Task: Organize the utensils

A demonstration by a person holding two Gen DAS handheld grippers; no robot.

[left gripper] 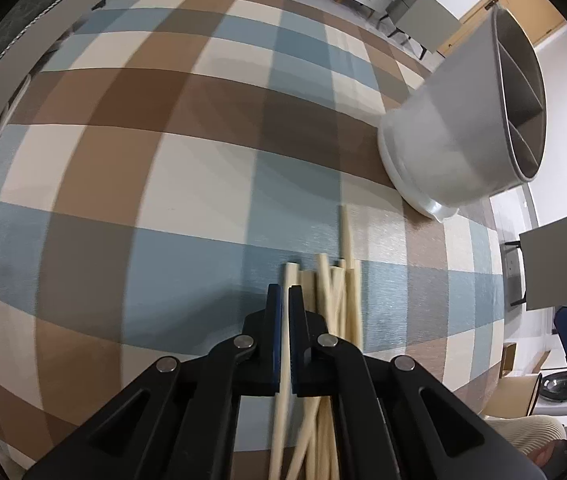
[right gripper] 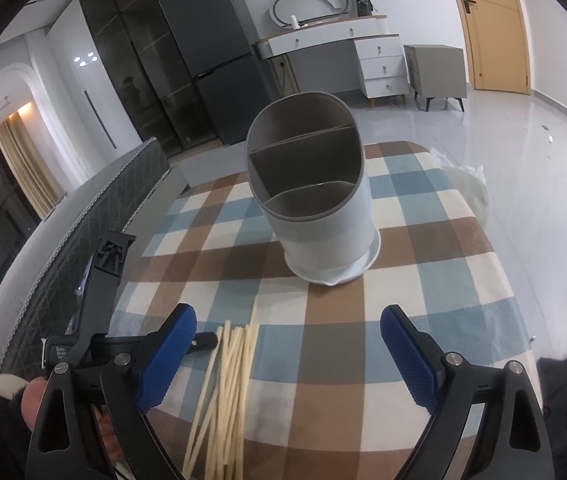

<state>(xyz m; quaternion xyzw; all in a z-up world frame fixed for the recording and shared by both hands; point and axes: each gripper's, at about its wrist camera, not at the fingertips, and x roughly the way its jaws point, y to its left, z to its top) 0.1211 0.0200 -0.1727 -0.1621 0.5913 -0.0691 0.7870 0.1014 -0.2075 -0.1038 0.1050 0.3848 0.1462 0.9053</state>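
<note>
Checked tablecloth [right gripper: 423,280], seen from both wrist cameras, covering the table in blue, brown and cream squares. On it stands the utensil holder [right gripper: 323,216], a pale, upright, oval tub on a small drip saucer; inner walls split it into three compartments, all appearing empty.

Pile of chopsticks [right gripper: 227,364], cream-coloured, lying flat on the cloth on the near side of the holder, close to the table's front edge. Their long axes run roughly toward the holder, slightly fanned; one stick reaches farther forward than the rest, apart from the saucer.

Left gripper [left gripper: 285,294], pointed steeply down over the pile, jaws pressed together on a single chopstick [left gripper: 289,272] at the pile's left edge; its blunt end shows just beyond the fingertips and its shaft runs back between them. The holder lies ahead and to the right of this gripper, so the coming move is judged to be a lift, a tilt toward upright, and a carry to one compartment.

Right gripper [right gripper: 288,340], jaws spread wide with nothing between them, hovering above the cloth right of the pile; the holder is straight ahead of it. The left gripper is the nearer to the chopsticks.

Writing: small white lettering on the left gripper's body in the right wrist view, and a label on the refrigerator [right gripper: 211,52] behind; neither is legible.
</note>
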